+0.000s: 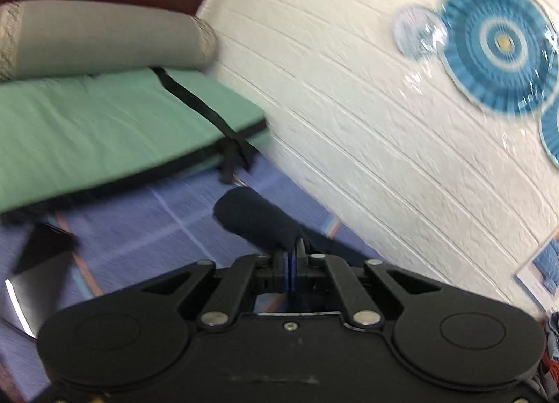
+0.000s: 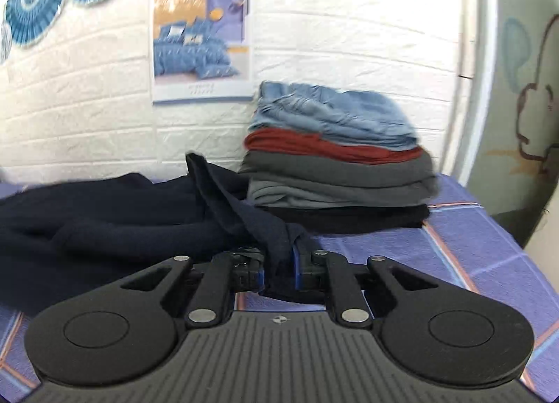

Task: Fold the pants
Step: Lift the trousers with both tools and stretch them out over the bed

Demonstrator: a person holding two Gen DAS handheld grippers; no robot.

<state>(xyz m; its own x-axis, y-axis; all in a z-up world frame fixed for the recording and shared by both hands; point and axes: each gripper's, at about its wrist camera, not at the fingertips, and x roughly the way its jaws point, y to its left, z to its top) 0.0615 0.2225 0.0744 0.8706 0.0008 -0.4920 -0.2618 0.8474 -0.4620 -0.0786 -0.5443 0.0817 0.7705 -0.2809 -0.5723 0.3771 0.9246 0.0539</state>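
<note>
Navy pants (image 2: pixel 87 214), soft and limp, are clamped by left gripper (image 1: pixel 292 265) and right gripper (image 2: pixel 279 266); edges hold best.

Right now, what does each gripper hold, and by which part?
Both grip the navy pants: right gripper pinches a bunched edge; left gripper pinches a rolled end.

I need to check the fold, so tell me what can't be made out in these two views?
- Left wrist: navy pants mostly hidden behind the left gripper; view blurred.
- Right wrist: pants run off the left edge; the right gripper covers the pinched part.
- Clothes stack: item types unreadable.
</note>
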